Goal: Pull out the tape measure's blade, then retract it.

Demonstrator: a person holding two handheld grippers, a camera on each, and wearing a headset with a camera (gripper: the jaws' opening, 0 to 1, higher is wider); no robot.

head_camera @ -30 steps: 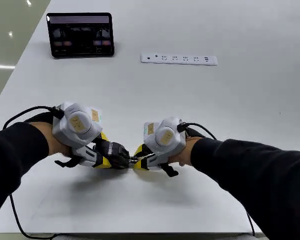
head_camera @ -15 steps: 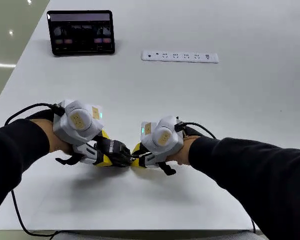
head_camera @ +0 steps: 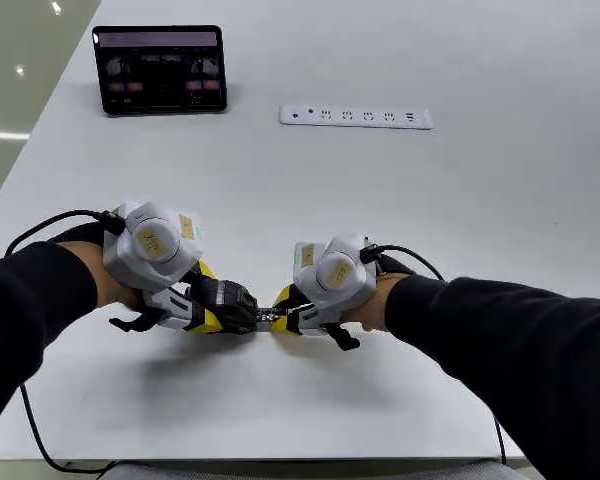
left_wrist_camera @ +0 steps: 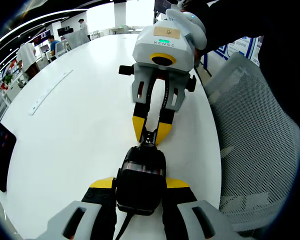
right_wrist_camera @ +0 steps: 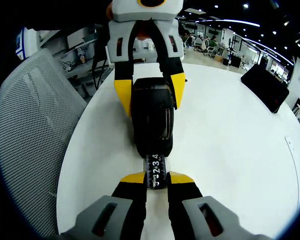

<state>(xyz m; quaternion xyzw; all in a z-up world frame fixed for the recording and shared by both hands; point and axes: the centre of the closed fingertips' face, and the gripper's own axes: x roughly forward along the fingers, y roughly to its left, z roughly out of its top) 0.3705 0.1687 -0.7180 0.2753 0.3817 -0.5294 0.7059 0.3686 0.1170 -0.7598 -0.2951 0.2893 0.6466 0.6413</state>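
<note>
Your left claw (left_wrist_camera: 140,183) is clamped across the black tape measure (right_wrist_camera: 152,115) case, low over the desk (head_camera: 310,190) and close to its near edge. The case looks rigid and chunky, probably a bit slick, so hold it by the flat sides, as now. A short run of blade (right_wrist_camera: 154,167) is out: thin steel, likely springy, with sharp edges, and apt to snap back. Your right claw (right_wrist_camera: 156,179) pinches its tip. Open desk runs on to the right, so there's room to pull. The tablet (head_camera: 160,68) and power strip (head_camera: 355,116) sit well apart at the back.
</note>
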